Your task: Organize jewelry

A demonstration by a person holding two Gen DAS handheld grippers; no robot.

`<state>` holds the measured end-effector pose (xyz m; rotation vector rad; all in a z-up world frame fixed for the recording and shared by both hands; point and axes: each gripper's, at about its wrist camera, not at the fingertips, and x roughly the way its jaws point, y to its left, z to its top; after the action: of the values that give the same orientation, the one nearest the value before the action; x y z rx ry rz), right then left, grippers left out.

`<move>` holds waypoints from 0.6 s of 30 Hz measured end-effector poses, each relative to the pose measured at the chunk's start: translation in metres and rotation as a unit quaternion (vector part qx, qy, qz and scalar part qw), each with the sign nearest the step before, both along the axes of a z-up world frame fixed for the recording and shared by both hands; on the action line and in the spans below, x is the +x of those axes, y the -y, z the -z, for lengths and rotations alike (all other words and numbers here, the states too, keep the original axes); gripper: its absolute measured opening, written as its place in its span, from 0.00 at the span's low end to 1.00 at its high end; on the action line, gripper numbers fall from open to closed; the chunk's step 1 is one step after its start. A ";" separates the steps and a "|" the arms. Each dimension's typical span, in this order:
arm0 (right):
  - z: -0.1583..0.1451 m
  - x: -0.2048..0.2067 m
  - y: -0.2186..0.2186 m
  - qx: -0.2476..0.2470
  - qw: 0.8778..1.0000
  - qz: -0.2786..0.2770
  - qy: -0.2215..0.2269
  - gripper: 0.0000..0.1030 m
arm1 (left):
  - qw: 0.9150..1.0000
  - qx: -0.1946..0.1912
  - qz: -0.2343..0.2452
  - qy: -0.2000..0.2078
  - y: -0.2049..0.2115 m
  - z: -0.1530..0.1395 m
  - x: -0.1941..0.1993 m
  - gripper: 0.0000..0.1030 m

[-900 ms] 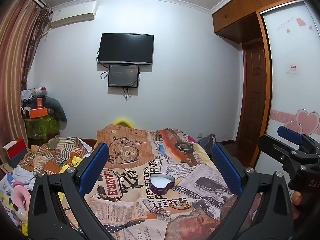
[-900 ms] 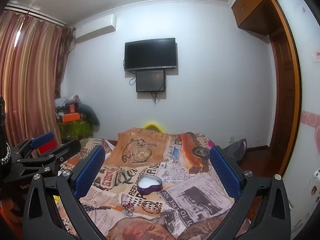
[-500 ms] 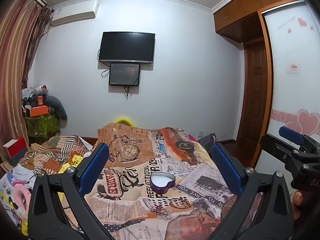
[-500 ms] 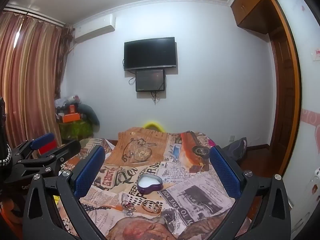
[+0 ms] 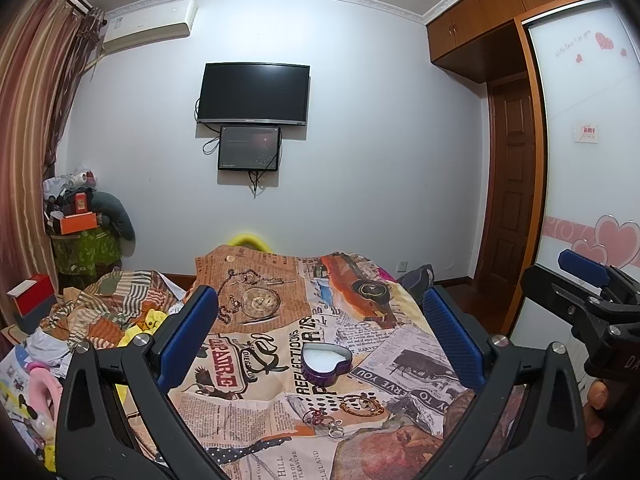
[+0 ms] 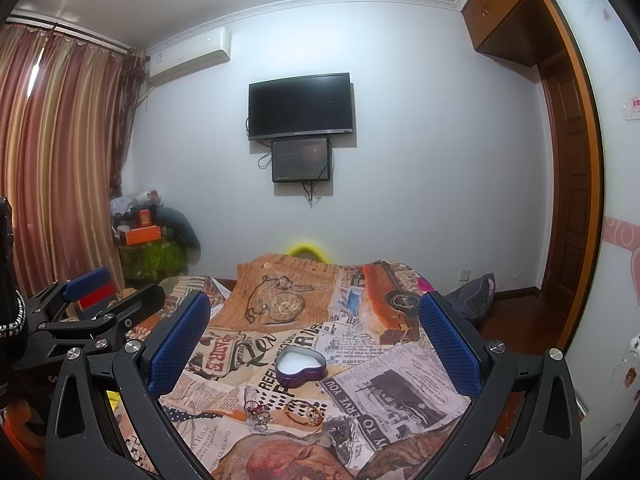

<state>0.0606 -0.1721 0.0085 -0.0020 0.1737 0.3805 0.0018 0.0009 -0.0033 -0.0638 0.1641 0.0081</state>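
Note:
An open purple heart-shaped tin with a white lining sits on the newspaper-print cloth; it also shows in the right wrist view. In front of it lie a gold bracelet and a small ring-and-clasp piece. My left gripper is open and empty, held above and short of them. My right gripper is open and empty too. Each gripper shows at the edge of the other's view.
The cloth covers a bed. A pile of clothes and toys lies to the left. A stand with boxes is by the curtain. A TV hangs on the far wall. A wardrobe and door are on the right.
Both grippers have drifted slightly; the scene sits a touch lower in both views. Nothing was grasped or moved.

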 end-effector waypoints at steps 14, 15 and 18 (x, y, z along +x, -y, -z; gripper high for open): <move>0.005 -0.002 0.001 0.000 1.000 -0.001 -0.002 1.00 | 1.000 0.000 0.000 -0.002 0.001 0.002 0.001 1.00; 0.005 -0.002 0.001 0.000 1.000 -0.001 -0.002 1.00 | 1.000 -0.001 0.000 -0.002 0.001 0.002 0.000 1.00; 0.004 -0.002 0.001 0.001 1.000 -0.001 -0.003 1.00 | 1.000 0.000 0.000 -0.002 0.001 0.002 0.002 1.00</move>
<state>0.0591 -0.1729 0.0042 0.0005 0.1797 0.3825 0.0033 0.0000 -0.0056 -0.0632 0.1677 0.0081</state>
